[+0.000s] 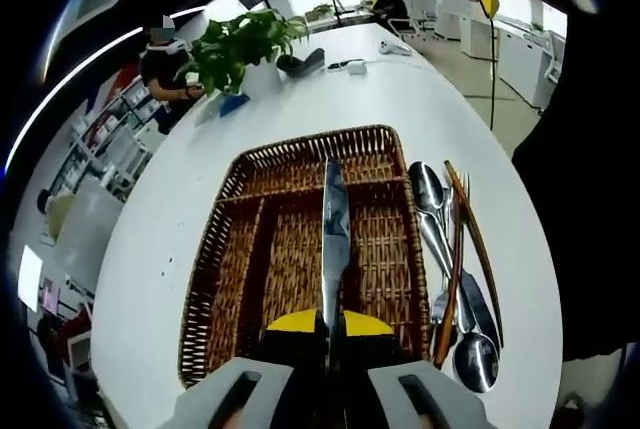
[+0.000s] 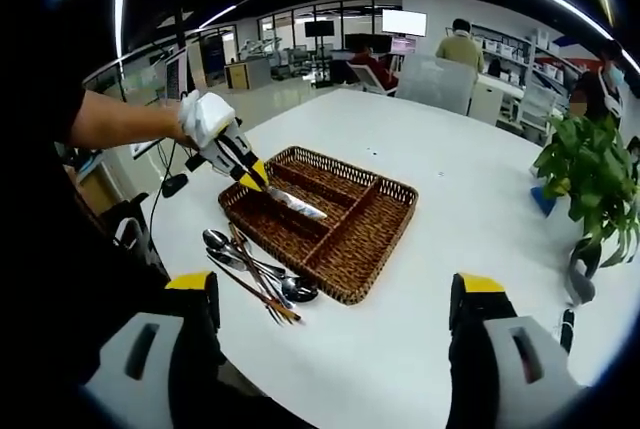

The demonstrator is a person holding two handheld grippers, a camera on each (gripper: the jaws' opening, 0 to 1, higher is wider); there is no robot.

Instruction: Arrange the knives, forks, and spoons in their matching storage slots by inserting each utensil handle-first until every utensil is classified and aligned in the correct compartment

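In the left gripper view, the left gripper (image 1: 328, 334) is pinching a knife (image 1: 334, 239) by its handle over the wicker tray (image 1: 232, 279); remaining utensils (image 1: 455, 269) are lying just beside the tray. In the right gripper view, the right gripper (image 2: 335, 299) is hanging spread and empty above the table (image 2: 470, 209); the knife (image 2: 293, 205) is tilting blade-first, so it could be landing across a divider.

Bare table (image 2: 470, 199) open beyond basket (image 2: 385, 219). Cutlery pile (image 2: 255, 274) crowds basket's near side; plant (image 2: 590, 184) blocks far right edge.
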